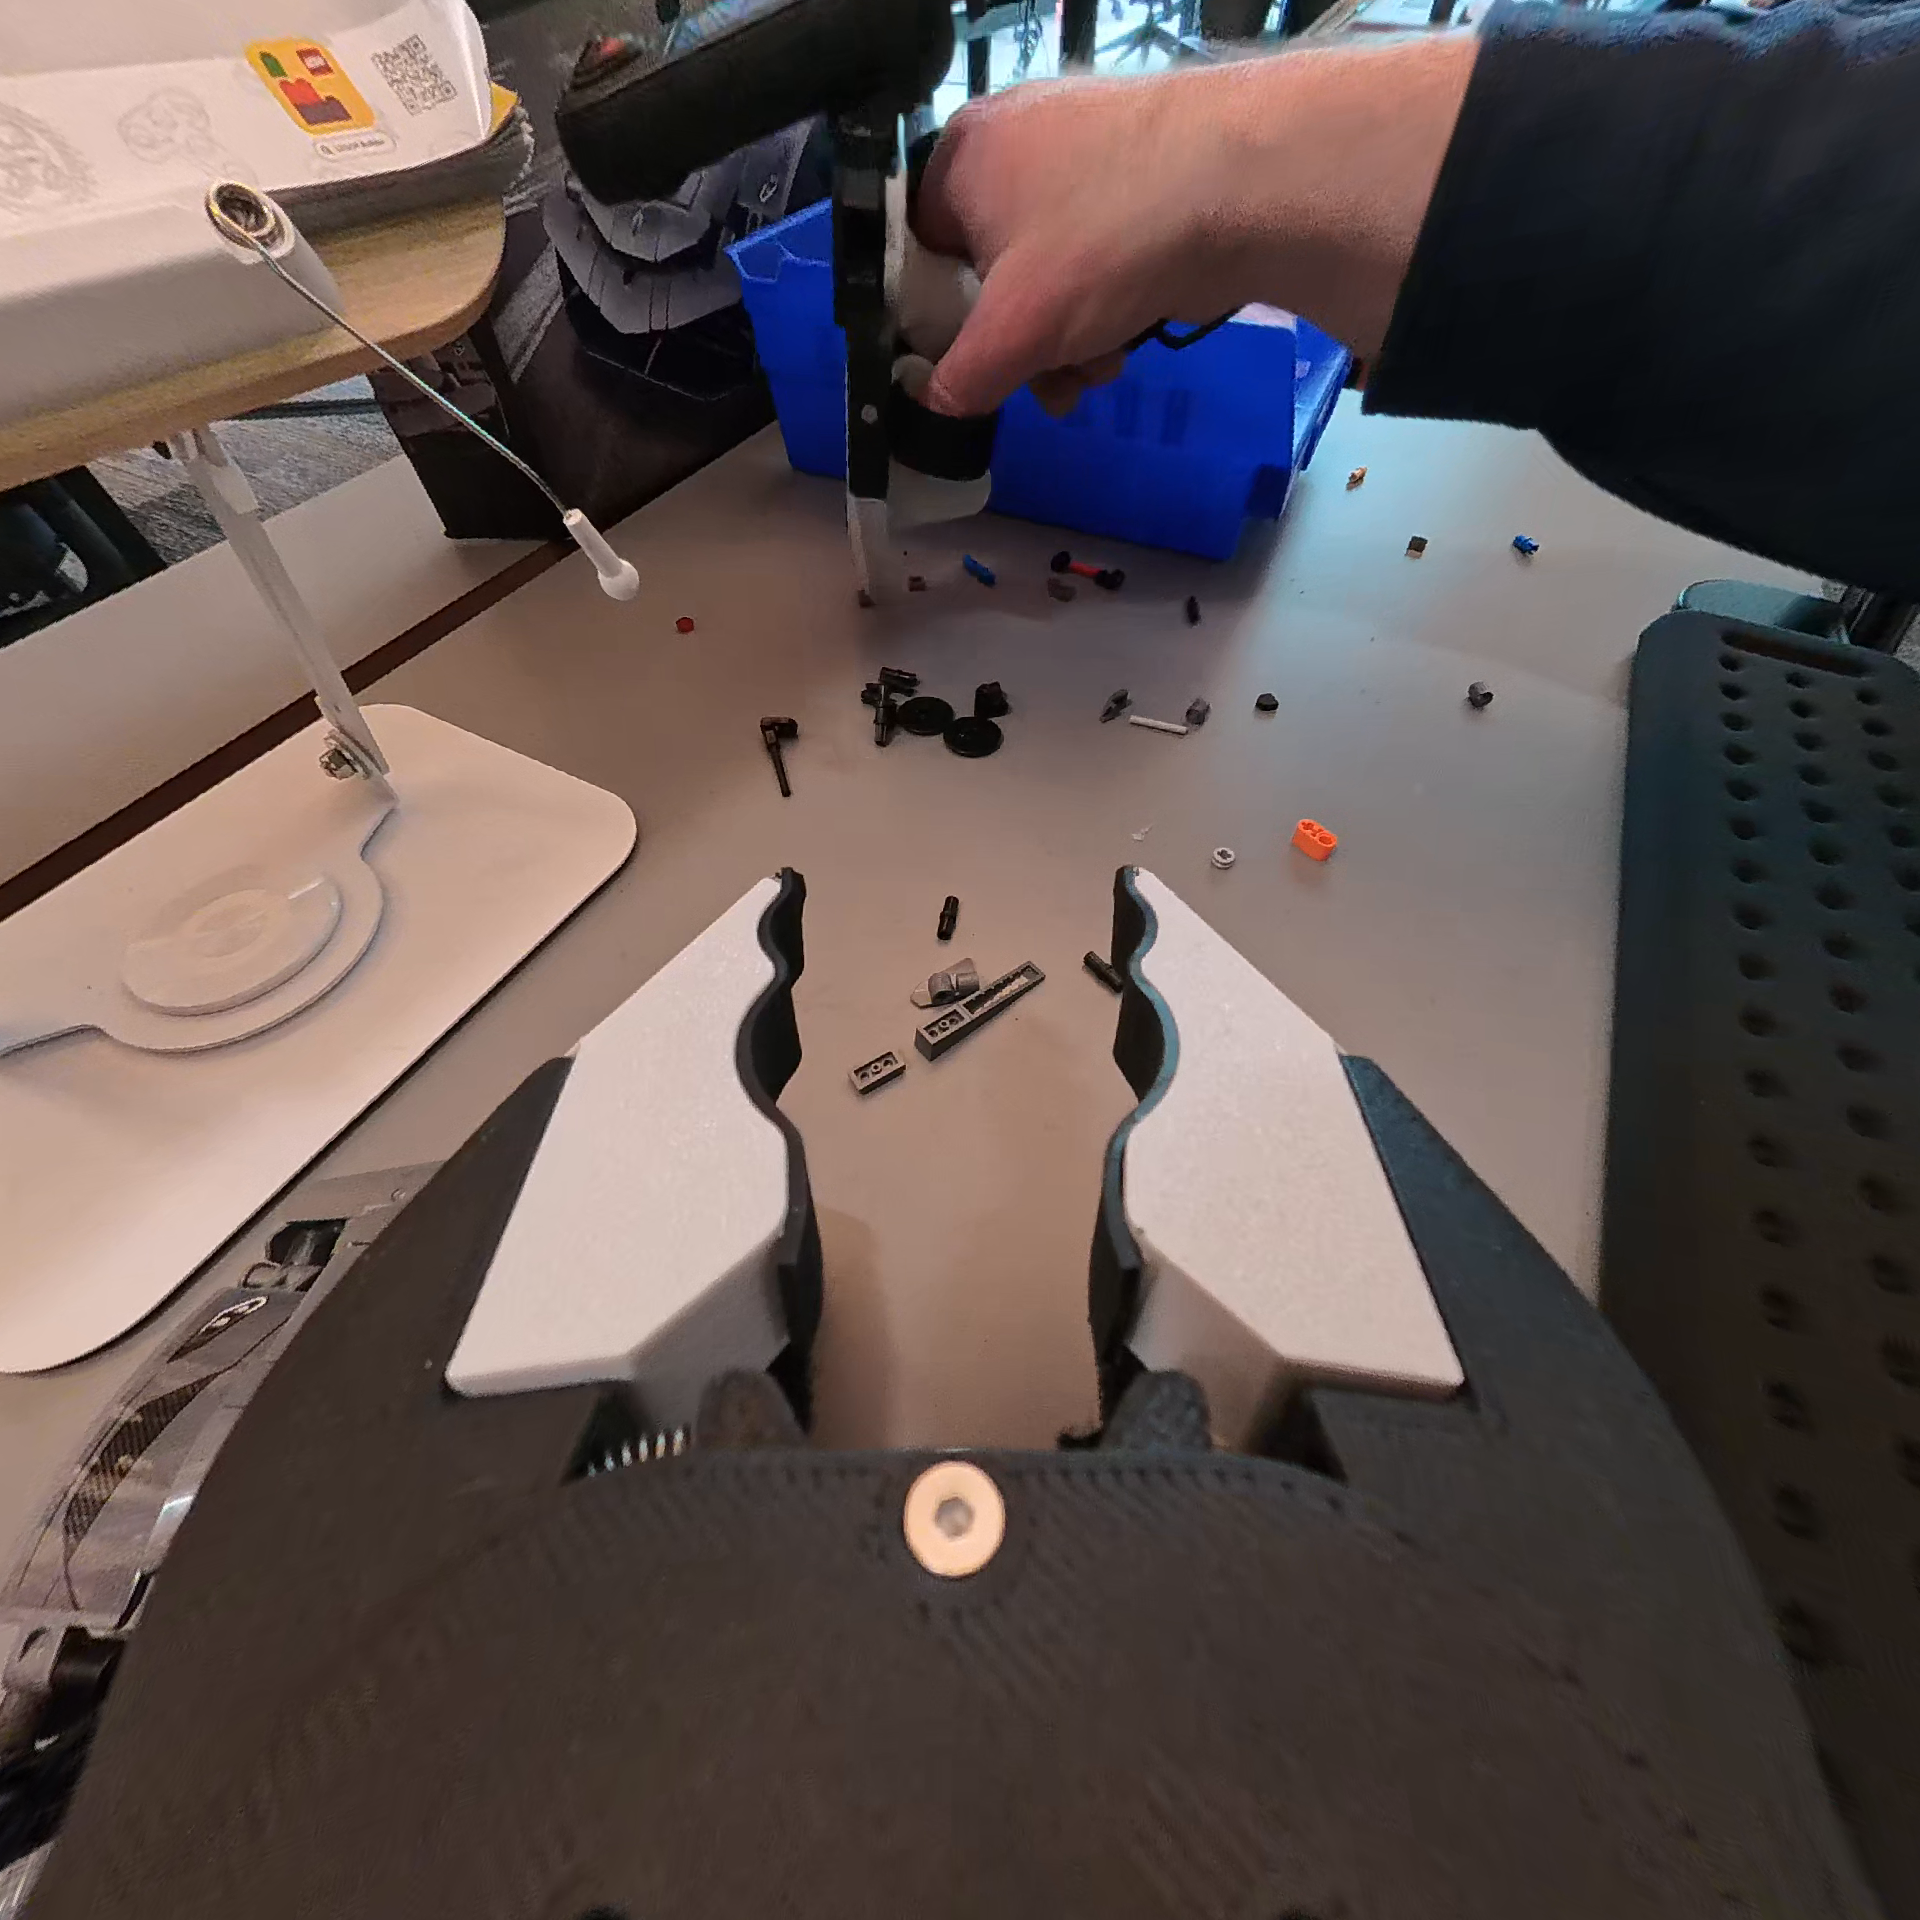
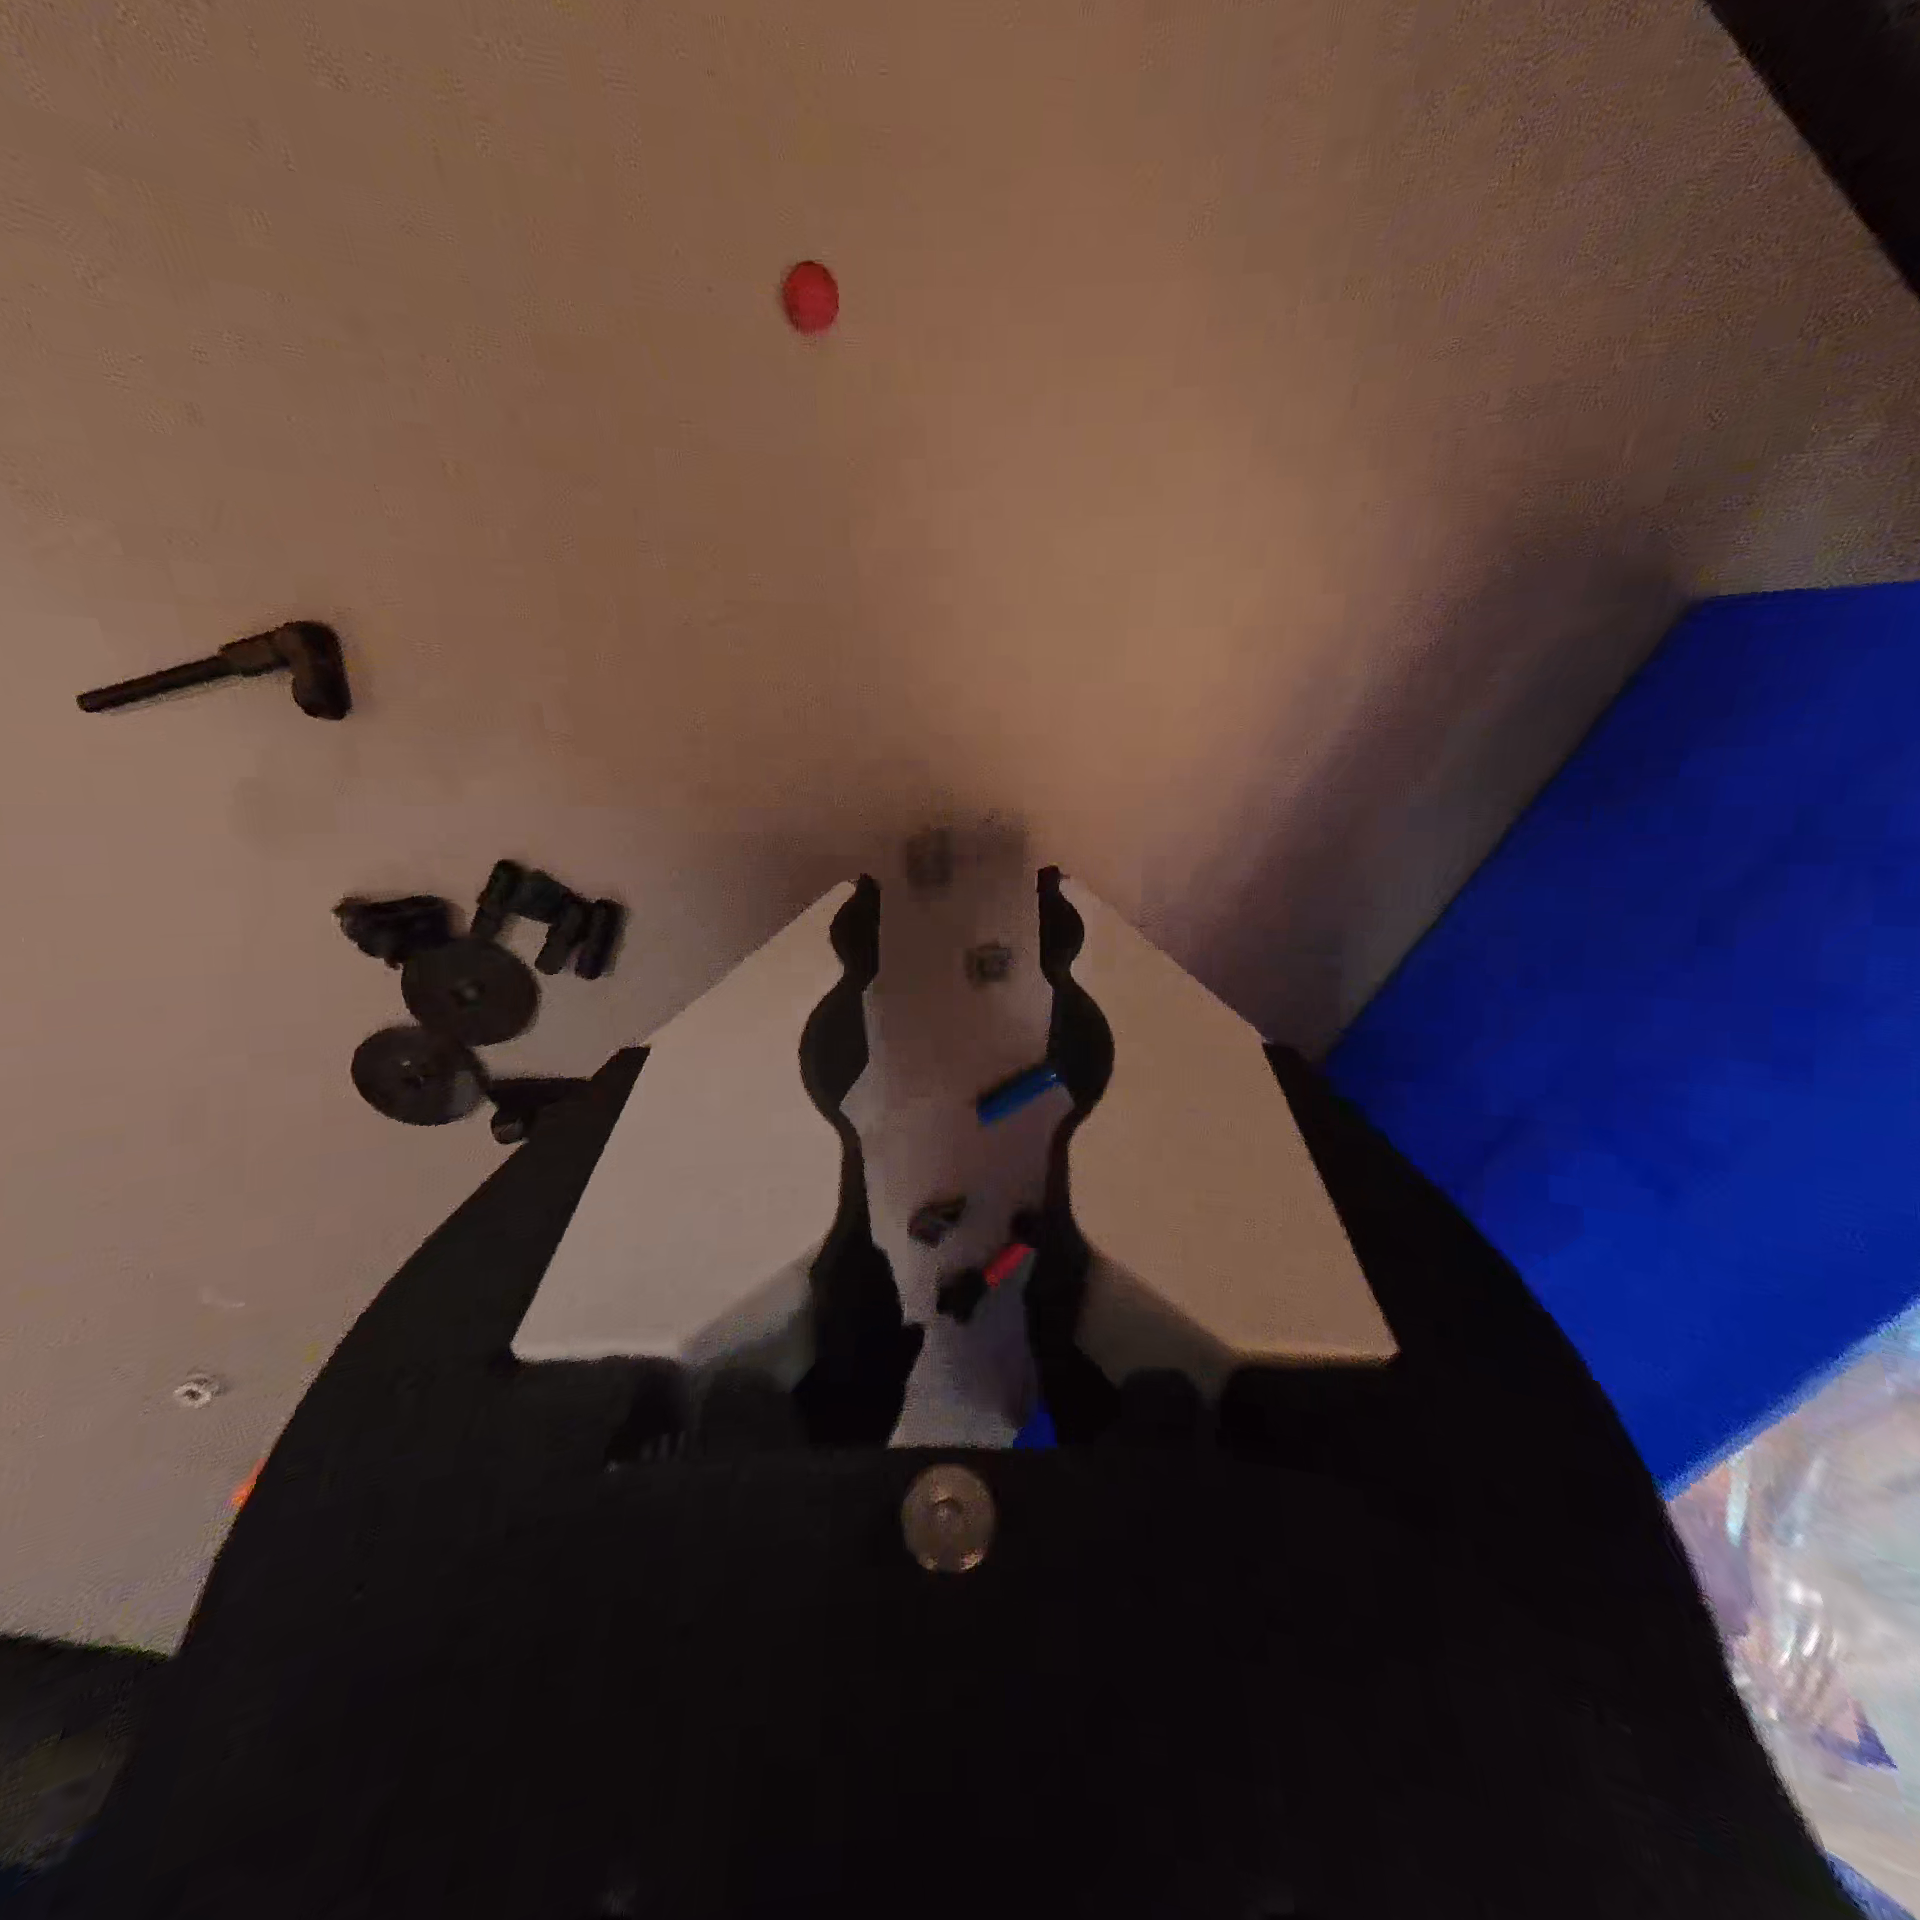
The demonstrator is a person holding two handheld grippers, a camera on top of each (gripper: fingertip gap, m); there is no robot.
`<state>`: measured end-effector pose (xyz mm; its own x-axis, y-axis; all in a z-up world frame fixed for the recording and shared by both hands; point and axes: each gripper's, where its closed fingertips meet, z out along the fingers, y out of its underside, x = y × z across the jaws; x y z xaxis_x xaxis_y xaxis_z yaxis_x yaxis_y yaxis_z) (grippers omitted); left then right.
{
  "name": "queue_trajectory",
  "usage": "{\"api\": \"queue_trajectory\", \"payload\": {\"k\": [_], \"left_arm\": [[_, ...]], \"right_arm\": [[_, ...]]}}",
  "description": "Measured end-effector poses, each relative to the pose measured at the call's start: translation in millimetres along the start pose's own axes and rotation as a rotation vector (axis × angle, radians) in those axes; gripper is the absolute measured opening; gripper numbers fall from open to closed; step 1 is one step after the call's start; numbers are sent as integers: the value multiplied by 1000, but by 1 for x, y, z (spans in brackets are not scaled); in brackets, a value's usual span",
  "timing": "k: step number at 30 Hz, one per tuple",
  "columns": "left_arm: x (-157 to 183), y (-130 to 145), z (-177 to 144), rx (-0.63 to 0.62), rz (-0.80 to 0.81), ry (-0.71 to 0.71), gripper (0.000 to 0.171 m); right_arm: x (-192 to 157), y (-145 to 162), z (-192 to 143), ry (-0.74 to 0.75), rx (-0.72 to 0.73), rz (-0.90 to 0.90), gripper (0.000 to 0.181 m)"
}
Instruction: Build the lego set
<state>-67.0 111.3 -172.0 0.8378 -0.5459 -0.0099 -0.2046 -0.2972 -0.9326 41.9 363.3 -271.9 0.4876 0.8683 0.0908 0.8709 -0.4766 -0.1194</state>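
2 grippers work over a pale counter [image 1: 1351, 987] strewn with small lego pieces. The left gripper [image 1: 956, 883] hangs low over the near part of the counter, its fingers [image 1: 665, 1122] spread wide apart and holding nothing. Between them lie a long dark grey plate [image 1: 982, 1008], a short dark grey plate [image 1: 878, 1070], a light grey curved piece [image 1: 948, 982] and a small black pin [image 1: 947, 918]. Farther off sit 2 black discs [image 1: 948, 725] among other black parts, a black L-shaped piece [image 1: 777, 746], an orange connector [image 1: 1313, 840] and a red stud [image 1: 684, 624].

A hand [image 1: 1122, 229] holds the right gripper [image 2: 951, 883] tip-down on the counter in front of the blue bin [image 1: 1143, 447]. Its fingers [image 2: 727, 1143] stand apart with a narrow gap, empty, and a small grey piece [image 2: 927, 860] lies just beyond the tips. Seen through the gap are another grey piece [image 2: 987, 961], a blue pin [image 2: 1018, 1093] and a red-and-black axle [image 2: 987, 1276]. A white stand [image 1: 260, 987] rests to the left.
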Motion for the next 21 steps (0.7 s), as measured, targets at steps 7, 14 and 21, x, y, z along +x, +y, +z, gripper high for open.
{"api": "queue_trajectory", "payload": {"k": [7,14,21], "left_arm": [[-2,-2,-2,8,-3,-1,57],[1,-1,0,2,6,3,57],[2,0,0,-2,8,6,57]], "right_arm": [[-16,-2,5,-97,3,-12,6],[-68,23,-4,-235,-79,-111,5],[-86,45,-33,-214,-45,-168,28]]}}
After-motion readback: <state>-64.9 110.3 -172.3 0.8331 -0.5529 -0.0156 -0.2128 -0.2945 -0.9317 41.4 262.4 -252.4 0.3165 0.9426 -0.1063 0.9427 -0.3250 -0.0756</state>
